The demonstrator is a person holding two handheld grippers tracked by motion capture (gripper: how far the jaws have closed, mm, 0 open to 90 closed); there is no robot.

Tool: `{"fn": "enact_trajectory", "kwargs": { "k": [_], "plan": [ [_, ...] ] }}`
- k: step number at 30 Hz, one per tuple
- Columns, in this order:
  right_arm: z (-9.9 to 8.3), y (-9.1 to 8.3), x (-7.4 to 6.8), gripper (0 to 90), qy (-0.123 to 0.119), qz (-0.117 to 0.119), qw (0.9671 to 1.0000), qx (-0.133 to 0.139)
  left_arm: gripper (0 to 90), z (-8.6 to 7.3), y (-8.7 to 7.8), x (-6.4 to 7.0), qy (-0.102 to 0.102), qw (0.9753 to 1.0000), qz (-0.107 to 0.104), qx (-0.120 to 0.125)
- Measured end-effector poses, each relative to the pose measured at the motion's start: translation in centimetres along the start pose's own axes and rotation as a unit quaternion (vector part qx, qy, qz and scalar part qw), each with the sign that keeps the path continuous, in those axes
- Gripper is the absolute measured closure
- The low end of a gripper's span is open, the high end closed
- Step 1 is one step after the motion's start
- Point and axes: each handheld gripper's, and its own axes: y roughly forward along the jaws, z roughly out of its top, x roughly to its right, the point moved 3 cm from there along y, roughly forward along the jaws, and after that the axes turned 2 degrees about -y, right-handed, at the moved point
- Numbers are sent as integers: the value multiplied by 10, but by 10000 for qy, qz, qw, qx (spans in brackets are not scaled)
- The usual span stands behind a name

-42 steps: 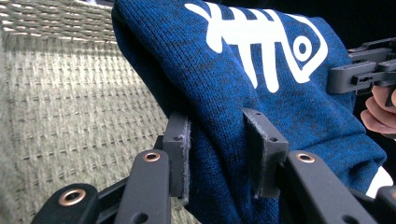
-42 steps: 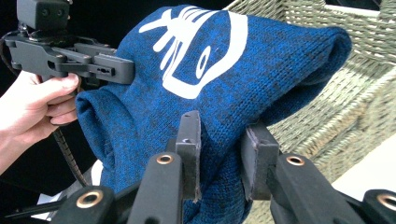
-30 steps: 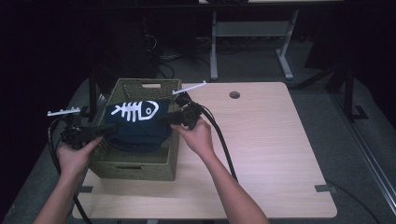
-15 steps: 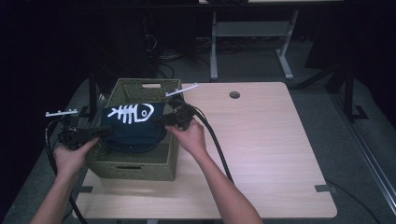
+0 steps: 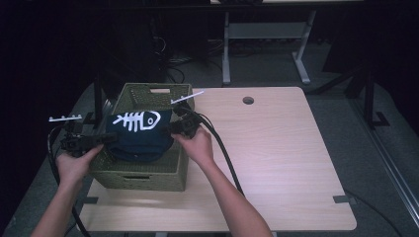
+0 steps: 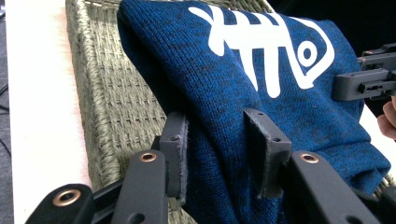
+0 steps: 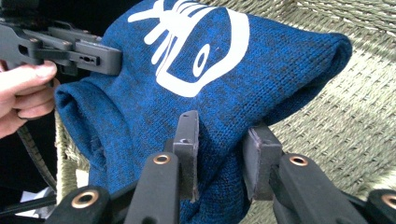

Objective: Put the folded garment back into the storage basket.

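A folded dark blue knit garment w/ a white fish-skeleton print (image 5: 136, 133) hangs between my two grippers, held over the open top of an olive-green woven basket (image 5: 143, 170). The print faces up. In the high view the cloth sits above the basket's middle, sagging a bit toward the near side.

My left gripper (image 6: 219, 149) is clenched on the garment's edge: in the left gripper view a thick bunch of blue knit is pinched between its two black jaws, w/ the basket's woven wall just behind and to the left. My right gripper (image 7: 219, 149) is likewise clamped on the opposite edge; in the right gripper view the fold of cloth fills the gap between its jaws, basket weave beyond on the right.

My left hand (image 5: 74, 163) is at the basket's left side, my right hand (image 5: 197, 145) at its right rim. Black cables (image 5: 222, 153) trail from the grippers back toward me.

The basket stands on the left part of a light wood-grain table (image 5: 281, 158), which has a round cable hole (image 5: 248, 100) near its far edge. Grey floor and dark desk legs lie beyond.
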Motion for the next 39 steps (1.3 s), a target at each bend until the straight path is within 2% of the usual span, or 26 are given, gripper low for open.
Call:
{"fn": "enact_trajectory", "kwargs": {
  "k": [10,15,17,20,22,23,24,25,26,27,30,33,39],
  "plan": [
    [0,0,0,688,-126,-209,9997,-74,605,2,5,2,58,9999,109,-59],
    [-1,0,-2,675,-308,-398,9986,-164,611,2,8,2,182,9992,233,-255],
    [-1,-1,-3,675,-383,-477,9980,-161,613,3,8,3,159,9994,226,-196],
    [-1,-1,-5,674,-435,-515,9976,-154,614,3,8,2,181,9993,236,-234],
    [-1,0,-6,602,-455,-574,9971,-187,591,3,9,1,219,9987,397,-248],
    [-1,0,-6,542,-480,-646,9965,-207,549,2,9,1,269,9977,575,-242],
    [-1,-1,-5,495,-532,-722,9958,-199,522,2,9,1,320,9970,662,-250],
    [0,-3,-6,483,-591,-808,9949,-157,516,2,9,2,360,9962,755,-254],
    [0,-3,-6,483,-591,-808,9949,-157,492,2,9,2,360,9962,755,-254],
    [2,-8,-6,468,-622,-992,9931,-94,500,3,8,2,334,9966,732,-158],
    [3,-11,-4,475,-597,-903,9941,-68,502,4,8,2,328,9969,694,-163],
    [3,-18,0,468,-521,-789,9955,-51,503,5,7,6,341,9979,554,-43],
    [6,-35,6,451,-404,-599,9973,166,494,7,6,17,412,9984,369,62]
  ]
}}
